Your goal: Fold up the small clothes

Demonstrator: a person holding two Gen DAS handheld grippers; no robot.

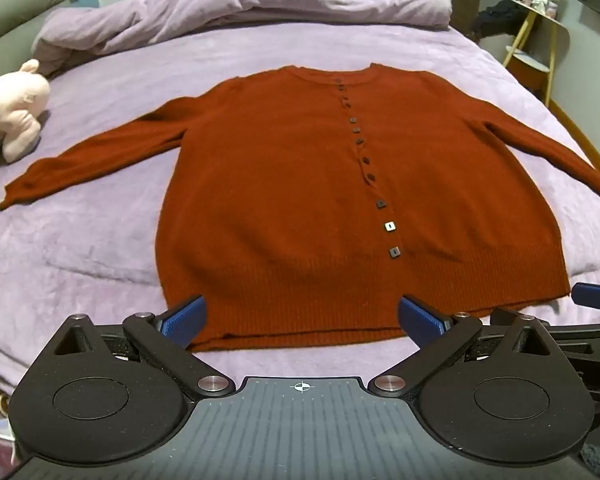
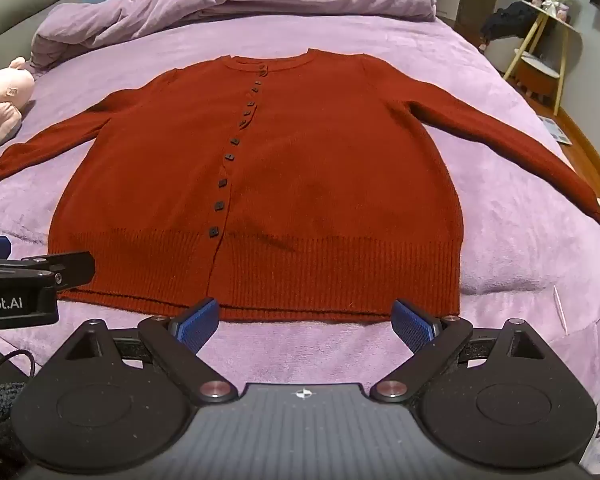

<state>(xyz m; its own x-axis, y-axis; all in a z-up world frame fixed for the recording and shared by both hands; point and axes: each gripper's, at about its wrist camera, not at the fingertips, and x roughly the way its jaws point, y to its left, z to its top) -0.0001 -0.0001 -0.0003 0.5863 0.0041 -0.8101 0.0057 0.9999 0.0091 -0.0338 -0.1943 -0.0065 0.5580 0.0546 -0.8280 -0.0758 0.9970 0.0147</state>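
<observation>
A rust-red buttoned cardigan lies flat, front up, on the purple bed, collar at the far side and both sleeves spread outward. My left gripper hovers over the near hem, left of the button row, open, with only the hem showing between its blue pads. My right gripper hangs open just in front of the hem, right of the buttons, holding nothing. In the right wrist view the left gripper's body shows at the left edge. A blue fingertip of the right one shows in the left wrist view.
A bunched purple duvet lies across the far end of the bed. A pink plush toy sits at the left by a grey headboard. A yellow-legged side table stands right of the bed.
</observation>
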